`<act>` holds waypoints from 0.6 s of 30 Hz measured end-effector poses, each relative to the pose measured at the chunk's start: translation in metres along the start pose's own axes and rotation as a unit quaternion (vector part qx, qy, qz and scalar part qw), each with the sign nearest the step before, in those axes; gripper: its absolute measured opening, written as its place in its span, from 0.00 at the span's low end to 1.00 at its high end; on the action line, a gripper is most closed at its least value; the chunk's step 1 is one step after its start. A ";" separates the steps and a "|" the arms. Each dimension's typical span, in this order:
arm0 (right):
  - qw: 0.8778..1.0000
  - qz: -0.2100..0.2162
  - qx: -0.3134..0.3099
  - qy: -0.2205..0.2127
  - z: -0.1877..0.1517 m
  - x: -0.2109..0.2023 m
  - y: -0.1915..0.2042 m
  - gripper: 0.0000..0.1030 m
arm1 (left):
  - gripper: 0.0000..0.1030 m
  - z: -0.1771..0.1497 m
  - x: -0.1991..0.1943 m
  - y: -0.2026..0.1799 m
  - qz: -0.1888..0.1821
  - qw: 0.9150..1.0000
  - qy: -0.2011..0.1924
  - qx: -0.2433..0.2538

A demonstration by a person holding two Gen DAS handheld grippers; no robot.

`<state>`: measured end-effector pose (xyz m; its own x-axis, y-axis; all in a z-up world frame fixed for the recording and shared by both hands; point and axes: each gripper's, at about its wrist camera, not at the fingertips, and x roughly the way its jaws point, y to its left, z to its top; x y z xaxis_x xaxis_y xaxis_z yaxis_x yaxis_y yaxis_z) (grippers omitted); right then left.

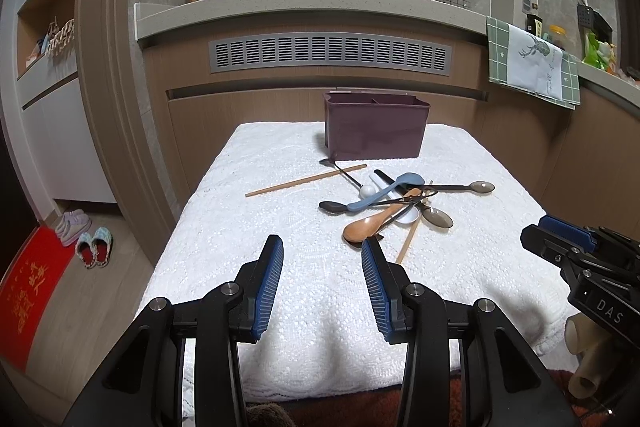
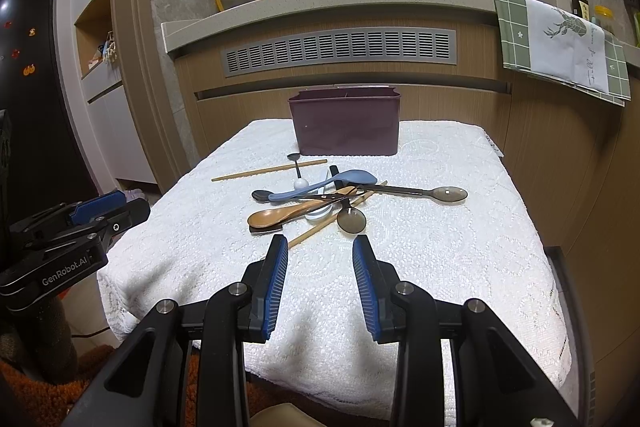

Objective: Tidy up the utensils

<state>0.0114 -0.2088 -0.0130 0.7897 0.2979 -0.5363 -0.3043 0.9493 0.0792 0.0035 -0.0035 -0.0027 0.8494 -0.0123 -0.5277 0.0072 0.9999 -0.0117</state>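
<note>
A pile of utensils lies mid-table: a wooden spoon (image 1: pixel 370 223) (image 2: pixel 280 214), a blue spoon (image 1: pixel 390 190) (image 2: pixel 332 183), dark translucent spoons (image 1: pixel 466 187) (image 2: pixel 436 193), a white spoon (image 1: pixel 368 191) and chopsticks (image 1: pixel 306 180) (image 2: pixel 270 169). A purple utensil box (image 1: pixel 376 127) (image 2: pixel 345 121) stands behind them at the table's far edge. My left gripper (image 1: pixel 322 253) is open and empty, just short of the pile. My right gripper (image 2: pixel 320 247) is open and empty, close to the pile's near side.
The table is covered by a white textured cloth (image 1: pixel 248 227) (image 2: pixel 440 255). A kitchen counter (image 1: pixel 312 7) with a pan stands behind. A green towel (image 1: pixel 532 63) hangs at right. Slippers (image 1: pixel 94 247) and a red mat (image 1: pixel 28 287) lie on the floor left.
</note>
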 end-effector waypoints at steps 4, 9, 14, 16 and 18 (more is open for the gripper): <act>1.000 0.000 0.000 0.001 0.000 0.000 0.000 0.31 | 0.41 0.000 -0.001 -0.003 -0.001 1.000 0.001 0.000; 1.000 0.001 0.000 0.002 -0.001 0.001 0.000 0.31 | 0.41 -0.001 0.001 0.000 -0.001 1.000 0.001 -0.001; 1.000 0.000 0.000 0.002 -0.001 0.001 0.000 0.31 | 0.41 -0.001 -0.001 -0.003 -0.002 1.000 0.002 -0.001; 1.000 0.001 0.000 0.003 -0.001 0.001 0.000 0.31 | 0.41 -0.002 -0.002 -0.005 -0.002 1.000 0.002 -0.001; 1.000 0.000 0.000 0.003 -0.001 0.001 0.000 0.31 | 0.41 -0.003 -0.003 -0.008 -0.002 1.000 0.002 -0.002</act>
<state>0.0118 -0.2086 -0.0142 0.7863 0.2980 -0.5413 -0.3045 0.9491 0.0802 -0.0005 -0.0112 -0.0034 0.8471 -0.0164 -0.5312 0.0088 0.9998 -0.0168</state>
